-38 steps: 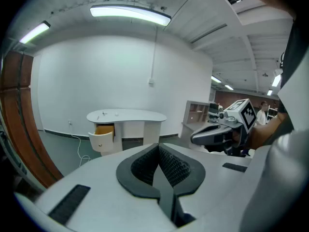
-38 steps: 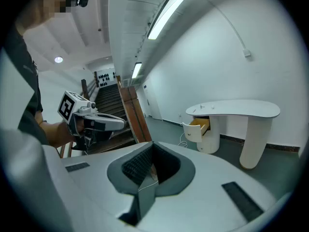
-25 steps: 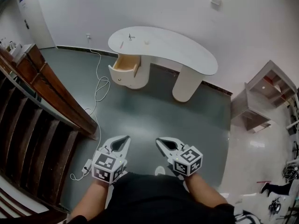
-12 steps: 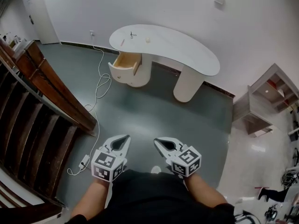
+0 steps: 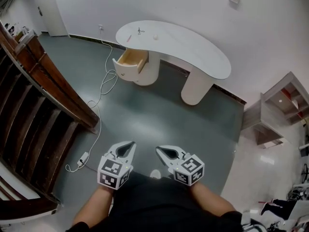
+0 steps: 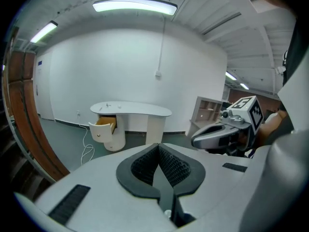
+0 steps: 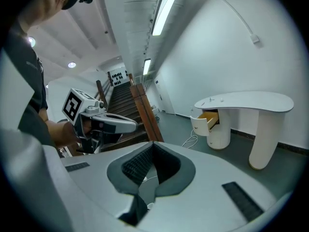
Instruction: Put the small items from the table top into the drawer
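A white kidney-shaped table [image 5: 193, 50] stands far ahead against the wall, with its wooden drawer [image 5: 130, 61] pulled open at the left end. On the top lie a thin reddish stick [image 5: 129, 38], a small dark item [image 5: 140, 31] and a small white item [image 5: 156, 36]. My left gripper [image 5: 129, 144] and right gripper [image 5: 159, 150] hang side by side low in the head view, well short of the table, both shut and empty. The left gripper view shows the table [image 6: 140, 109] and drawer [image 6: 104, 127] past its closed jaws. The right gripper view shows the table [image 7: 251, 100] likewise.
A dark wooden staircase with a banister [image 5: 43, 91] runs along the left. A white cable [image 5: 100, 98] trails over the grey floor to an adapter [image 5: 83, 157]. A low shelf unit [image 5: 282, 105] stands at the right. Open floor lies between me and the table.
The head view has shifted: the table and drawer sit slightly higher and to the right, and the staircase has slid. Both grippers keep their place and stay shut.
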